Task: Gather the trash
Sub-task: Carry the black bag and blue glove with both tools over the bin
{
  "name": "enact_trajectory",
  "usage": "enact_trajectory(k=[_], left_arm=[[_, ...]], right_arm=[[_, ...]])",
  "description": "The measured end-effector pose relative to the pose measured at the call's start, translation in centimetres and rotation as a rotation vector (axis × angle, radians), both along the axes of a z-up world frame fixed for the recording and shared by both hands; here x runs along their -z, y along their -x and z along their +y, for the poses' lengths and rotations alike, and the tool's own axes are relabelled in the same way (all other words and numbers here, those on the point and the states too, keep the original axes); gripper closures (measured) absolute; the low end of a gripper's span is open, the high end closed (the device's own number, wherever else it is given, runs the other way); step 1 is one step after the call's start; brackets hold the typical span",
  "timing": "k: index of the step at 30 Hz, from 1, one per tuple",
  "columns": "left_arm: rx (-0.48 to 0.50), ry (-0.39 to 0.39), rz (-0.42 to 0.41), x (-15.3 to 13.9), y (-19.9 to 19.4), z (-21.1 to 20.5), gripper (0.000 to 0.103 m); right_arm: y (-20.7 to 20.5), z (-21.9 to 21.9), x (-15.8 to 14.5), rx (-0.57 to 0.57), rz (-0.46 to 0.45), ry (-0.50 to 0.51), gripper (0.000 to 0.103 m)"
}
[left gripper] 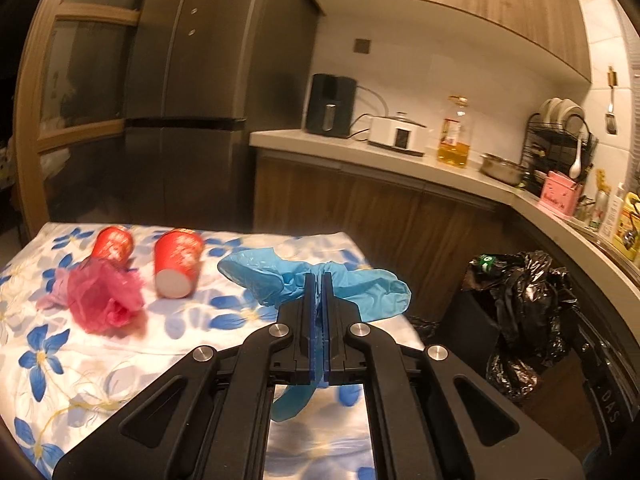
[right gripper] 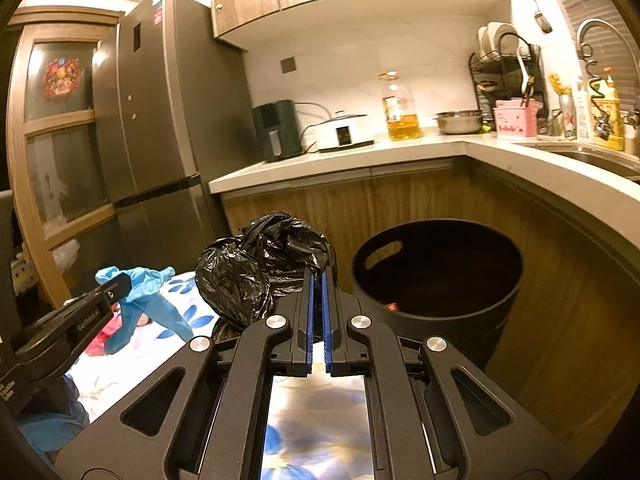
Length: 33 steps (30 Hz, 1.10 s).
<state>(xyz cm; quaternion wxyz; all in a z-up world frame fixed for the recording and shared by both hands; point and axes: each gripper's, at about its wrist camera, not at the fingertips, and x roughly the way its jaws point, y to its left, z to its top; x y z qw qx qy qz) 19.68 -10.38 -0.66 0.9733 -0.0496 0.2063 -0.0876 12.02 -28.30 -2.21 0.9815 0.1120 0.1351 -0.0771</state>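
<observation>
Blue glove [left gripper: 320,284] is pinched in the left gripper [left gripper: 318,280] above the flowery cloth [left gripper: 120,352], right gripper [right gripper: 317,276] is clamped on the black trash bag [right gripper: 256,268] beside the bin [right gripper: 436,288]

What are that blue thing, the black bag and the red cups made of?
Blue glove: thin, matte rubbery film, probably nitrile or plastic; it hangs limp and creased. Black bag: thin glossy plastic, crinkled with sharp highlights. Red cups: likely coated paper, given the stiff walls and white base, though that is not certain.
</observation>
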Motion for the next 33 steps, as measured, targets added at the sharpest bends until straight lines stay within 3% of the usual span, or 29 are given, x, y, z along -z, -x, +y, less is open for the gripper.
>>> enact_trajectory(k=[22, 33], left_arm=[[0.266, -0.003, -0.097, -4.6, -1.6, -12.9, 0.101], [0.379, 0.003, -0.079, -3.7, -4.4, -18.2, 0.101]], right_arm=[[0.2, -9.9, -2.2, 0.189, -0.048, 0.039, 0.099], [-2.2, -13.6, -2.6, 0.234, -0.030, 0.055, 0.099]])
